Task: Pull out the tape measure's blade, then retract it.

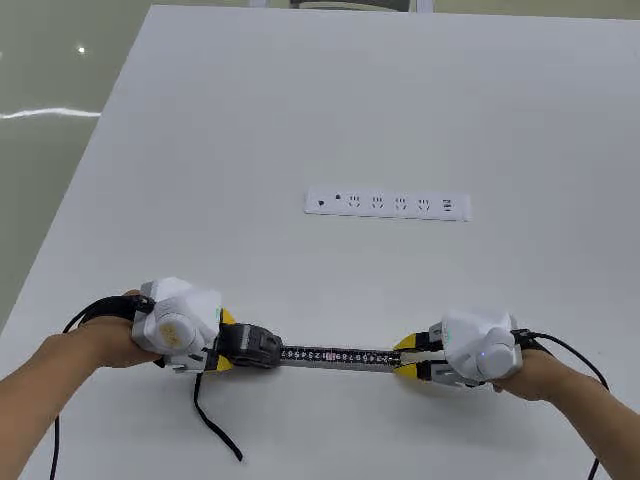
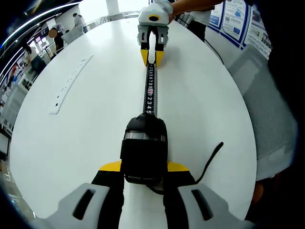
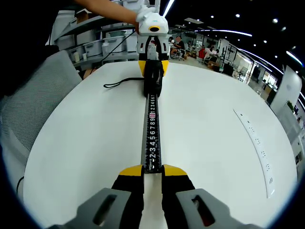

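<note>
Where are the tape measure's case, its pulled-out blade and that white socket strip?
tape measure case [image 2: 144, 148]: left gripper view, black housing's top.
blade [image 3: 152, 136]: right gripper view, numbered middle stretch.
socket strip [image 1: 386, 204]: head view, its middle.

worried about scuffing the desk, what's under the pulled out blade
The white table lies under the blade, which spans from the case in the left gripper to the right gripper pinching its tip. The strip directly beneath is covered, so contact cannot be judged.

white table [image 1: 350, 100], power strip [image 1: 386, 205], black strap [image 1: 215, 425]
</note>
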